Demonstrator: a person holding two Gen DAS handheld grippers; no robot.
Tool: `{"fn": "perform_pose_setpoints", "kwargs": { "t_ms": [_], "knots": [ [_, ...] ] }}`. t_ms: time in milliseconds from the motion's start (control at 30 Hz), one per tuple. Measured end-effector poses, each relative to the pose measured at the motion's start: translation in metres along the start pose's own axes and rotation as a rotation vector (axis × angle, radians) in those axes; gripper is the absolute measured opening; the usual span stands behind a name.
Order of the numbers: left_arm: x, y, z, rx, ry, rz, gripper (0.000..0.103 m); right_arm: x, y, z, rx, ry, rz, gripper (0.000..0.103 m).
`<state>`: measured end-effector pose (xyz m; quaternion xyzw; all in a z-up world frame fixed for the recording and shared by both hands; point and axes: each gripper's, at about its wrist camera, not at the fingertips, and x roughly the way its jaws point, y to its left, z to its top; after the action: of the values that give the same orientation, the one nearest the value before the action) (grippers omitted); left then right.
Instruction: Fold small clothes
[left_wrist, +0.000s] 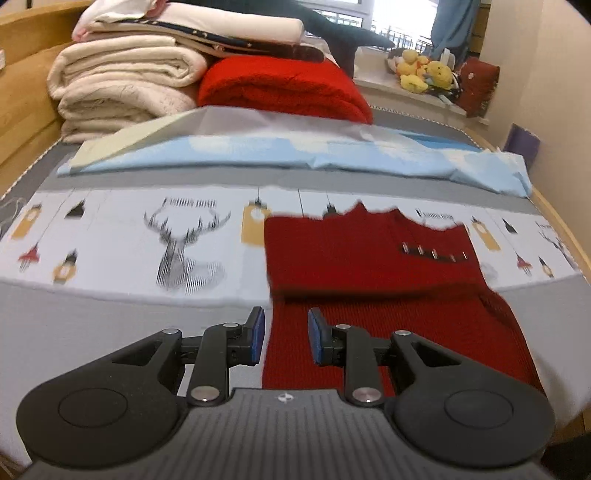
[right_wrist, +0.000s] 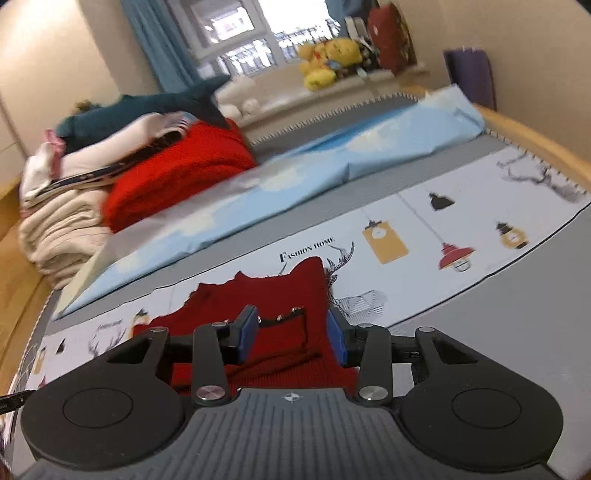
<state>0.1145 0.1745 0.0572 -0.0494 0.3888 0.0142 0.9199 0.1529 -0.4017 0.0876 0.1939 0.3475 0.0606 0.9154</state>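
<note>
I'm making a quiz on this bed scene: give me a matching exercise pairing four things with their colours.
Things:
1. knitted garment lying folded on the printed bedsheet
2. folded sheet with cloud print
3. thick rolled blanket under the stack
4. plush toys on the windowsill

Colours:
A. yellow
B. cream
C. dark red
D. light blue

Pairs: 1-C, 2-D, 3-B, 4-A

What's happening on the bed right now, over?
Left gripper open, empty. Right gripper open, empty. Dark red knit garment half folded on bedspread. Nothing in the way.
</note>
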Motion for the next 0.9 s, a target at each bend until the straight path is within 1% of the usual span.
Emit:
{"fn": "perform_pose_setpoints", "kwargs": {
  "t_ms": [67, 133, 200, 233, 300, 367, 400, 433, 467, 500, 533, 567, 600, 633, 700, 800, 900],
  "knots": [
    [-0.013, -0.003, -0.03, -0.001, 0.014, -0.002, 0.028, -0.028, -0.009, -0.015, -0.023, -0.011, 0.002, 0.049],
    [-0.02, -0.002, -0.058, -0.024, 0.04, -0.001, 0.028, -0.048, -0.024, -0.037, -0.028, -0.015, -0.013, 0.05],
    [-0.021, 0.0, -0.083, -0.049, 0.064, 0.004, 0.027, -0.057, -0.04, -0.06, 0.001, -0.008, -0.044, 0.05],
    [-0.019, 0.001, -0.094, -0.059, 0.08, 0.011, 0.025, -0.06, -0.049, -0.073, 0.015, -0.01, -0.053, 0.049],
    [-0.016, 0.005, -0.112, -0.085, 0.119, 0.008, 0.024, -0.058, -0.064, -0.097, 0.039, 0.006, -0.083, 0.049],
    [-0.009, 0.013, -0.126, -0.111, 0.141, -0.012, 0.024, -0.049, -0.079, -0.125, 0.075, 0.034, -0.096, 0.045],
    [-0.004, 0.018, -0.134, -0.133, 0.158, -0.015, 0.024, -0.042, -0.086, -0.137, 0.101, 0.065, -0.106, 0.045],
    [0.003, 0.024, -0.143, -0.156, 0.18, -0.023, 0.024, -0.034, -0.092, -0.144, 0.145, 0.114, -0.117, 0.042],
    [0.011, 0.029, -0.153, -0.174, 0.206, -0.035, 0.024, -0.027, -0.098, -0.149, 0.2, 0.164, -0.098, 0.042],
    [0.02, 0.034, -0.163, -0.19, 0.241, -0.041, 0.024, -0.022, -0.101, -0.153, 0.211, 0.184, -0.076, 0.042],
    [0.029, 0.038, -0.171, -0.214, 0.284, -0.036, 0.024, -0.017, -0.101, -0.157, 0.184, 0.208, -0.078, 0.042],
    [0.037, 0.04, -0.174, -0.238, 0.327, -0.036, 0.024, -0.014, -0.1, -0.16, 0.146, 0.225, -0.109, 0.042],
    [0.042, 0.04, -0.174, -0.235, 0.344, -0.049, 0.024, -0.01, -0.1, -0.163, 0.114, 0.237, -0.146, 0.042],
    [0.043, 0.038, -0.173, -0.218, 0.34, -0.055, 0.027, -0.007, -0.102, -0.164, 0.103, 0.246, -0.163, 0.042],
    [0.044, 0.038, -0.174, -0.204, 0.344, -0.052, 0.027, -0.002, -0.112, -0.168, 0.133, 0.271, -0.157, 0.042],
    [0.05, 0.041, -0.181, -0.217, 0.387, -0.036, 0.027, 0.011, -0.124, -0.179, 0.168, 0.338, -0.175, 0.043],
    [0.051, 0.044, -0.181, -0.229, 0.394, -0.029, 0.028, 0.026, -0.123, -0.187, 0.138, 0.409, -0.188, 0.045]
  ]
}}
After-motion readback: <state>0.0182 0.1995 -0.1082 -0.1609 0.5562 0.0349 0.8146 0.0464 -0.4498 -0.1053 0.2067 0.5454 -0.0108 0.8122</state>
